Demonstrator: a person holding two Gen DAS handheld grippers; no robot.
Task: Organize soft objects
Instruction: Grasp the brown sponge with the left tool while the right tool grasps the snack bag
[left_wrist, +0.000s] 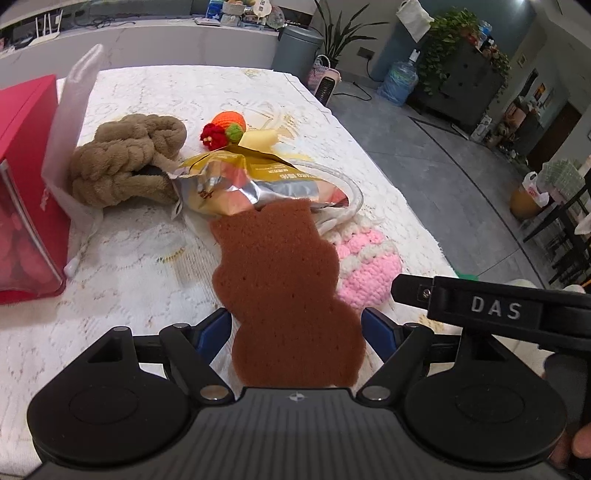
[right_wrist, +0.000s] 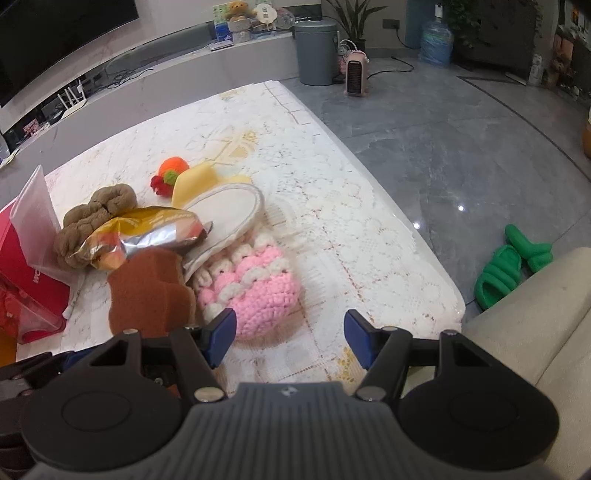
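A flat brown bear-shaped sponge (left_wrist: 284, 280) sticks up between the blue pads of my left gripper (left_wrist: 297, 325), which is shut on its lower part. In the right wrist view the same brown sponge (right_wrist: 147, 291) stands lifted above the lace-covered table (right_wrist: 351, 240). My right gripper (right_wrist: 290, 332) is open over the cloth with nothing between its pads. A pink and white crochet piece (right_wrist: 258, 291) lies just beside its left pad. Behind lie a gold and silver snack bag (left_wrist: 251, 184), a brown knotted plush (left_wrist: 125, 162), a white slipper (right_wrist: 229, 210), a yellow sponge (right_wrist: 194, 182) and an orange, red and green crochet toy (left_wrist: 223, 129).
A red box (left_wrist: 22, 184) with a clear plastic bag (left_wrist: 70, 122) leaning on it stands at the table's left. The table's edge (right_wrist: 443, 295) runs along the right, with a beige sofa (right_wrist: 535, 332) and green slippers (right_wrist: 513, 262) on the grey floor beyond it.
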